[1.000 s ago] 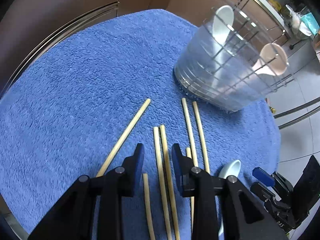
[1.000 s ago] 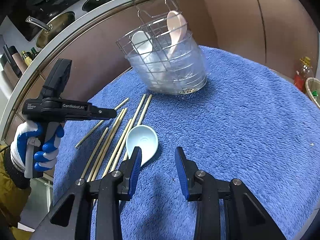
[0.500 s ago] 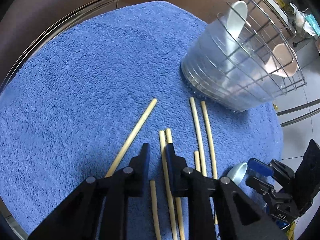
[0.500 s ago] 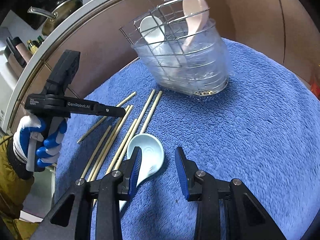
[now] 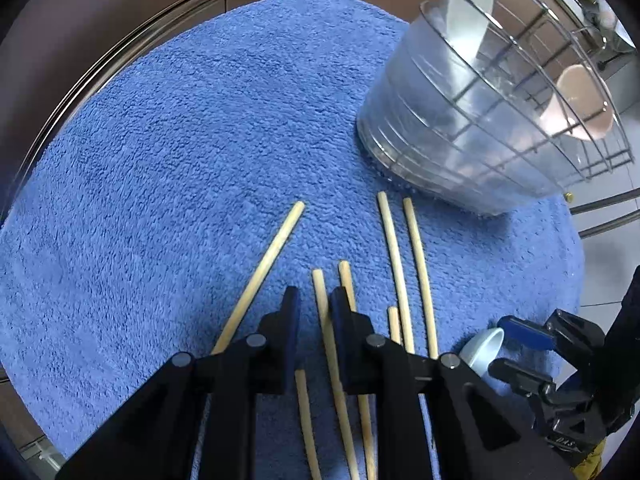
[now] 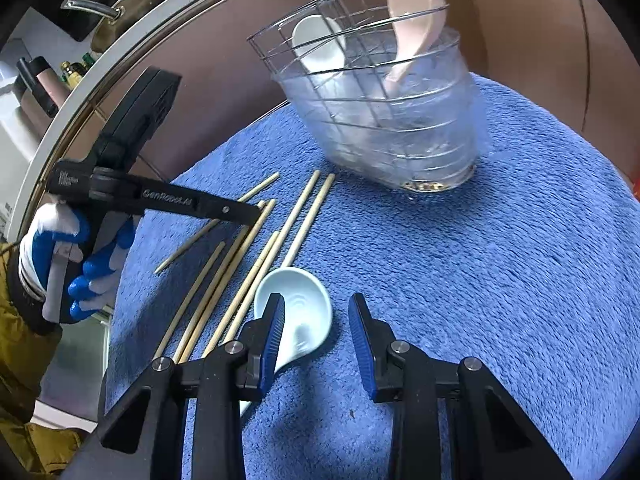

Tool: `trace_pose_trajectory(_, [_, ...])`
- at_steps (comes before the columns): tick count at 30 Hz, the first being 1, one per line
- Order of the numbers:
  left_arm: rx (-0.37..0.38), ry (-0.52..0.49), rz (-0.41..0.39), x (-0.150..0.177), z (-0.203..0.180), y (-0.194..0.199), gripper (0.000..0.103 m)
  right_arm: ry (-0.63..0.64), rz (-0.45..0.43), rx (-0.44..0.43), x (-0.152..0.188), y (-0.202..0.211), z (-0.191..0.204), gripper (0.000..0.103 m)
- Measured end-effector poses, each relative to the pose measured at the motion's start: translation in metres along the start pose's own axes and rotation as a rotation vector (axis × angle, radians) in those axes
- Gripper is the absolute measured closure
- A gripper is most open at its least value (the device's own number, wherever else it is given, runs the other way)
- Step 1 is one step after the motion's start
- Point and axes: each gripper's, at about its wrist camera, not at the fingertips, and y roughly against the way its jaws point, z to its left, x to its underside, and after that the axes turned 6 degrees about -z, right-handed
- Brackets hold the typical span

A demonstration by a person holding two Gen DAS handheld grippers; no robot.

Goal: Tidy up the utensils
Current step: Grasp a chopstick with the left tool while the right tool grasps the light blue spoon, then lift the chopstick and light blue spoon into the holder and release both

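Since a second ago the left gripper (image 5: 314, 300) has narrowed its jaws to a slim gap around one chopstick (image 5: 325, 320); whether the pads press on it cannot be told. The right gripper (image 6: 316, 316) has edged closer to the light blue spoon (image 6: 298, 312) and stands open, its left finger over the spoon's bowl, clamping nothing.

The utensil basket (image 6: 384, 120) stands on the blue towel (image 6: 520, 260) with a white spoon (image 6: 320, 46) and a pink spoon (image 6: 416, 12) upright in it. The chopsticks (image 6: 304, 212) lie flat on the towel just in front of the basket, roughly parallel, long axes pointing toward its base. The light blue spoon lies beside them, bowl toward the basket, handle away.
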Motion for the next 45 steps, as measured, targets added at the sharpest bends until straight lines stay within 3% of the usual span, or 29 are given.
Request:
trace_pose_trajectory(7, [-0.035, 0.015, -0.004, -0.003, -0.009, 0.000, 0.093, 0.039, 0.084, -0.034, -0.014, -0.019, -0.004, 0.077])
trace_pose_trajectory(9, [-0.038, 0.028, -0.012, -0.002, -0.018, -0.001, 0.093, 0.070, 0.105, -0.037, -0.015, -0.024, -0.003, 0.093])
trace_pose_trajectory(10, [-0.041, 0.032, -0.021, -0.002, -0.018, 0.000, 0.094, 0.086, 0.107, -0.036, -0.013, -0.025, -0.002, 0.094])
trace_pose_trajectory(16, [-0.048, 0.049, -0.060, 0.012, -0.021, 0.007, 0.098, 0.162, 0.071, 0.007, -0.009, -0.014, 0.008, 0.095])
trace_pose_trajectory(23, [0.006, 0.066, -0.144, 0.039, -0.026, 0.032, 0.099, 0.183, -0.018, 0.075, 0.002, 0.023, 0.018, 0.096])
trace_pose_trajectory(32, [0.193, 0.059, -0.467, 0.097, -0.025, 0.127, 0.099, 0.197, -0.147, 0.187, 0.018, 0.066, 0.051, 0.096])
trace_pose_trajectory(36, [0.199, 0.018, -0.585, 0.120, -0.030, 0.164, 0.099, 0.198, -0.195, 0.232, 0.023, 0.087, 0.064, 0.096])
trace_pose_trajectory(42, [0.220, 0.002, -0.752, 0.090, -0.027, 0.215, 0.099, 0.220, -0.326, 0.329, -0.002, 0.122, 0.085, 0.096])
trace_pose_trajectory(45, [0.233, 0.011, -0.853, 0.063, -0.034, 0.235, 0.099, 0.240, -0.440, 0.394, -0.032, 0.140, 0.096, 0.096])
